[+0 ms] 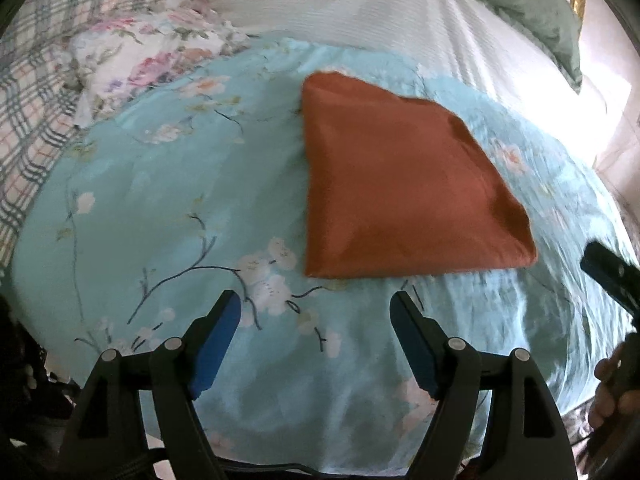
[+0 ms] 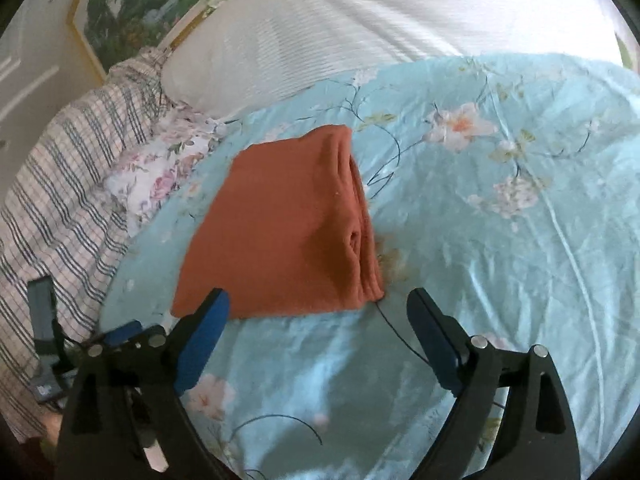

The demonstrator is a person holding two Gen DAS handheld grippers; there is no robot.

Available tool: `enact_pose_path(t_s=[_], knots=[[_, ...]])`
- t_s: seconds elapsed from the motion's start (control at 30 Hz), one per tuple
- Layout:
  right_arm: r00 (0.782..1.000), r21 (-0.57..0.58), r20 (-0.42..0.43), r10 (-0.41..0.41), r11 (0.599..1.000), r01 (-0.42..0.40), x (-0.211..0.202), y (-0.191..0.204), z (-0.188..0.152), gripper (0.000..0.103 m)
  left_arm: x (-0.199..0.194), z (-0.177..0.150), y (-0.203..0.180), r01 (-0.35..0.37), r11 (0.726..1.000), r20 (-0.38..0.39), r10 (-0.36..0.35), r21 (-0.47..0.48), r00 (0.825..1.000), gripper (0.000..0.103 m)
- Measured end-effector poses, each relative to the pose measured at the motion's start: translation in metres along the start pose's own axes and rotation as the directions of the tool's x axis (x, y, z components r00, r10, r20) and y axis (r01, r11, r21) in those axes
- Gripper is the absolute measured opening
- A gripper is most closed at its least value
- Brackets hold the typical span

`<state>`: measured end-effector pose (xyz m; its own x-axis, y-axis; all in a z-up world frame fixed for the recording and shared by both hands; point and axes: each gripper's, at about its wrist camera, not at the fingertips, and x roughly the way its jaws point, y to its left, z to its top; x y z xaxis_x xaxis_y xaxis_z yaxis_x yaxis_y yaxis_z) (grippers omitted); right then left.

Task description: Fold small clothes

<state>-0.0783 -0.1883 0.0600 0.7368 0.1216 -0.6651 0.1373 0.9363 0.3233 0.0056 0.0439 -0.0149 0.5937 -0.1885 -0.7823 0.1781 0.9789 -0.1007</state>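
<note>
Both tongs released, empty: left tongs (image 1: 316,304), right tongs (image 2: 318,304). Folded rust cloth (image 1: 400,188) just ahead, on floral bedspread (image 1: 160,208).

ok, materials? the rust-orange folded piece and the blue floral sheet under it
Orange garment: looks like soft matte knit or fleece, going by its fuzzy surface and thick rounded fold edges.
Blue sheet: thin smooth woven fabric, probably cotton or polyester, since it has a slight sheen, fine creases and a printed floral pattern.

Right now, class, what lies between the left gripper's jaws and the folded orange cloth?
Only bare blue floral bedsheet with a white blossom print; nothing else lies between the left gripper and the orange cloth, as the left wrist view shows.
</note>
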Motion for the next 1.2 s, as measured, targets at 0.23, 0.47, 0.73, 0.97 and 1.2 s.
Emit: enact_pose_path(t_s=[0.23,0.47,0.73,0.97,1.2], knots=[[0.991,-0.197,-0.125,-0.044,0.980,0.019,0.004,0.030,-0.013,0.099,-0.005,0.001,-0.004,-0.103,0.990,0.022,0.101,0.094,0.995,0.078],[0.987,-0.109,-0.155,0.031,0.993,-0.049,0.001,0.030,0.008,0.099,-0.010,0.015,0.007,-0.094,0.993,0.029,0.093,0.071,0.995,0.079],[0.984,-0.125,-0.122,0.126,0.982,-0.142,-0.005,0.044,0.024,0.102,-0.016,0.028,0.001,-0.118,0.990,0.071,0.112,0.082,0.991,0.081],[0.994,-0.247,-0.098,-0.037,0.969,0.011,-0.003,0.049,0.012,0.102,-0.019,0.019,-0.003,-0.194,0.972,0.082,0.185,0.130,0.979,0.086],[0.971,-0.381,-0.119,-0.208,0.913,0.148,0.010,0.051,-0.005,0.102,-0.011,0.015,0.004,-0.206,0.969,0.037,0.203,0.138,0.979,0.086]])
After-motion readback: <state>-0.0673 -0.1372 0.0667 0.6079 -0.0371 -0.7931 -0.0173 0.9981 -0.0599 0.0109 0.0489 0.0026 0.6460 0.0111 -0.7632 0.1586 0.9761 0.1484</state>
